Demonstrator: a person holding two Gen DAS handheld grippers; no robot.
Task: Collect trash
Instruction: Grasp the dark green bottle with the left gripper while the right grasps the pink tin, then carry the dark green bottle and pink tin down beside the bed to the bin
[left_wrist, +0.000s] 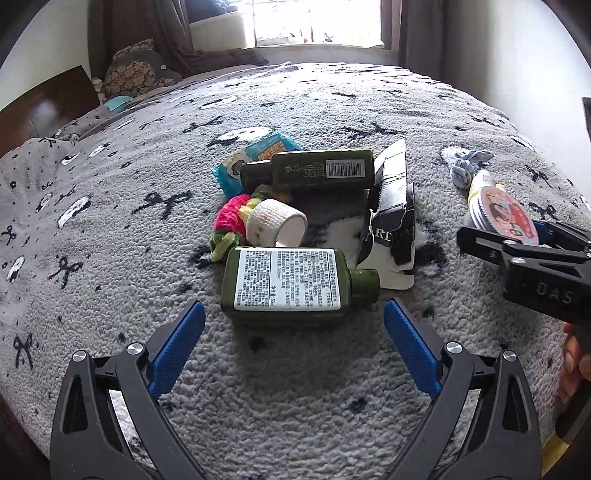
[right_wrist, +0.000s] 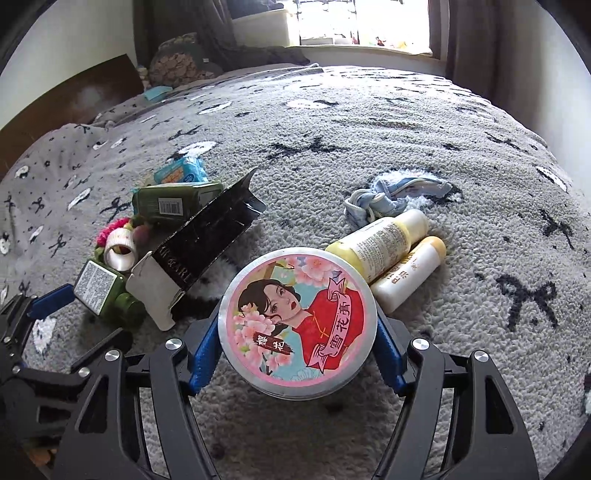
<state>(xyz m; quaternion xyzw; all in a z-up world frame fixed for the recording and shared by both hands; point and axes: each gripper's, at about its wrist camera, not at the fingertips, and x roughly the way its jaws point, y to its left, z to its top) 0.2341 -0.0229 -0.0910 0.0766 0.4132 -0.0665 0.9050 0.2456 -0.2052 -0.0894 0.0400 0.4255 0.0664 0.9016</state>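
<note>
A dark green bottle (left_wrist: 291, 284) with a white label lies on its side just beyond the fingertips of my left gripper (left_wrist: 293, 317), which stands open and holds nothing. Behind the bottle are a white tape roll (left_wrist: 277, 221), a torn black-and-white carton (left_wrist: 391, 218) and a second green bottle (left_wrist: 314, 170). My right gripper (right_wrist: 295, 343) is shut on a round tin (right_wrist: 299, 317) with a pink picture lid, one blue pad against each side. Two yellow-and-white bottles (right_wrist: 384, 240) lie just behind the tin.
Everything lies on a grey fleece blanket (left_wrist: 110, 221) with black bows, spread over a bed. Also there: a blue wipes pack (left_wrist: 258, 151), a pink-and-green crochet piece (left_wrist: 231, 218) and a light blue cloth (right_wrist: 388, 195). Pillows and a dark headboard (left_wrist: 44, 107) are far left.
</note>
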